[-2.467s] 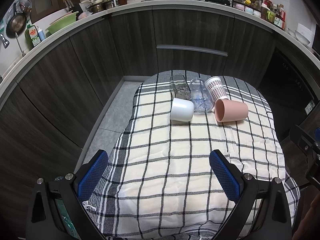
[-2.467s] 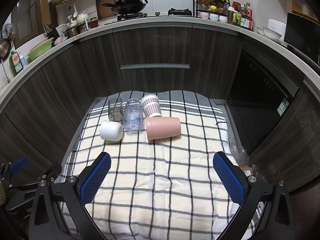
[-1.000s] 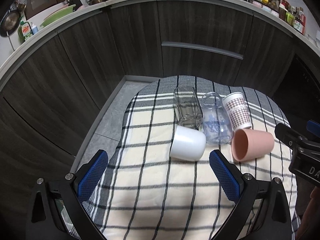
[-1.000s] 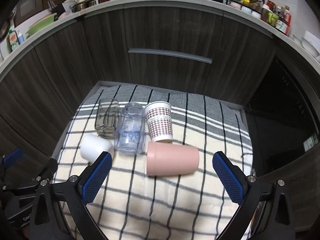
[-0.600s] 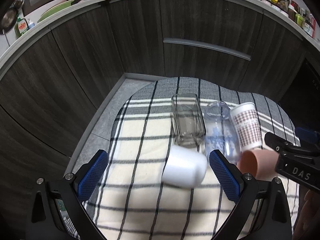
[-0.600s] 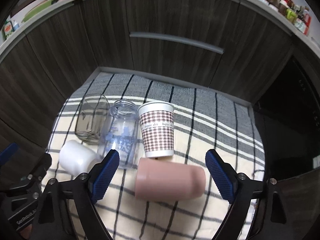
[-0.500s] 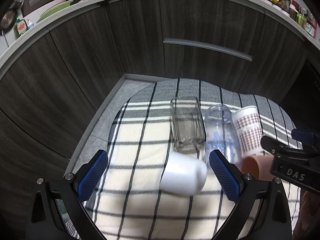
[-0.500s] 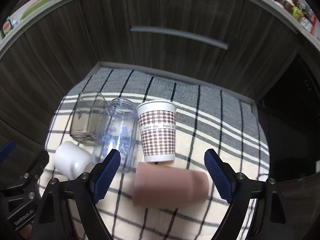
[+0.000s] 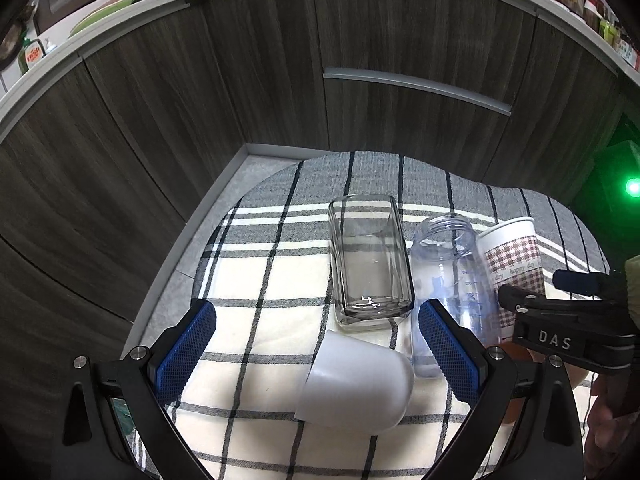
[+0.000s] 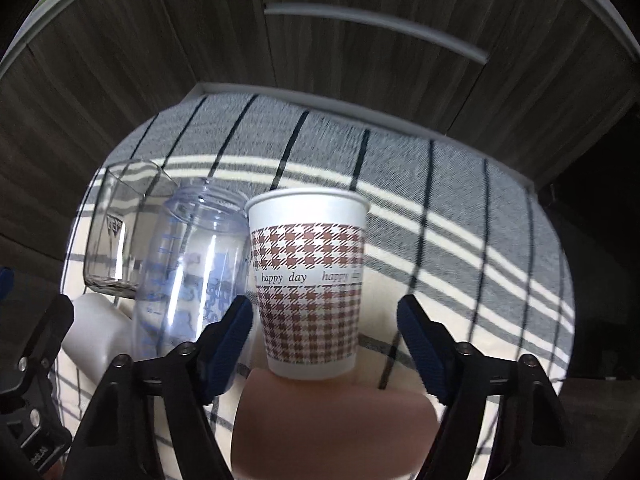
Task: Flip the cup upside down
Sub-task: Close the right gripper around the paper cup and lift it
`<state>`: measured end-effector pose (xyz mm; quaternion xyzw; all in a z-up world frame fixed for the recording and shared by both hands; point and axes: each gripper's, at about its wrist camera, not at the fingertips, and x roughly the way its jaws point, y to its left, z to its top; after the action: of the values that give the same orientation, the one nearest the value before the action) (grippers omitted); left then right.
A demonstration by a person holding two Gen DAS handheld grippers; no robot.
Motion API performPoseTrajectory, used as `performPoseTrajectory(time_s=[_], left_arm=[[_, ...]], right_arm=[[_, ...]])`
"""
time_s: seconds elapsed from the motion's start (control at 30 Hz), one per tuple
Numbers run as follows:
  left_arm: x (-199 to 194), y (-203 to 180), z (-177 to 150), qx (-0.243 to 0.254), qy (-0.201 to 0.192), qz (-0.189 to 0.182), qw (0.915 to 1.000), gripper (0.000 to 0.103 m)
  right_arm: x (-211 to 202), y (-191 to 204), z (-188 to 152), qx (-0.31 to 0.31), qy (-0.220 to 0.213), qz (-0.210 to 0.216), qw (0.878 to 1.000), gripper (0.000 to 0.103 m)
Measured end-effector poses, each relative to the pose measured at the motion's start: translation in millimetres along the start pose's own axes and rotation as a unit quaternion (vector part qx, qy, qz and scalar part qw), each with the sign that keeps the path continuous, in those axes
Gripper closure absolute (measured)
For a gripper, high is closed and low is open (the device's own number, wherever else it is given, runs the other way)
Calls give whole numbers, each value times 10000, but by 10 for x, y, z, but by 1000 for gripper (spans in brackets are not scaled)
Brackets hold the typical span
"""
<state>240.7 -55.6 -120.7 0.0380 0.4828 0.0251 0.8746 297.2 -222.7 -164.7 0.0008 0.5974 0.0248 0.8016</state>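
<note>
Paper cup: stood upright, long axis vertical, mouth up, near the checked cloth's far edge.
Right gripper: held wide open, the cup framed between its pads, neither seen touching.
Left gripper: held wide open, the white cup lying between.
Room: bare cloth is seen right of the cup; the clear bottle is just beside it on the left.

Paper cup: white with brown houndstooth print and a "happy day" band, upright, mouth up, on the checked cloth. Clear bottle just beside it on its left. Pink cup: on its side, directly in front of the paper cup's base.
</note>
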Motion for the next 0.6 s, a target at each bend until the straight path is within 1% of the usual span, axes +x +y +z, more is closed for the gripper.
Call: performPoseTrajectory(time_s=[0.1, 0.2, 0.3, 0.43, 0.6], left_arm=[[26, -8, -16, -3, 25, 9, 10000, 0], [42, -15, -12, 14, 26, 19, 10000, 0], [30, -21, -17, 29, 25, 11, 10000, 0], [-75, 11, -15, -7, -28, -46, 10000, 0], [-358, 112, -56, -44, -187, -106, 9998, 0]], right_arm=[[117, -12, 26, 24, 92, 87, 9999, 31], [206, -24, 42, 81, 187, 203, 9996, 43], [184, -25, 23, 102, 94, 237, 9996, 44], [-11, -79, -10, 229, -133, 166, 9995, 44], [-469, -116, -100, 397, -462, 201, 9979, 44]])
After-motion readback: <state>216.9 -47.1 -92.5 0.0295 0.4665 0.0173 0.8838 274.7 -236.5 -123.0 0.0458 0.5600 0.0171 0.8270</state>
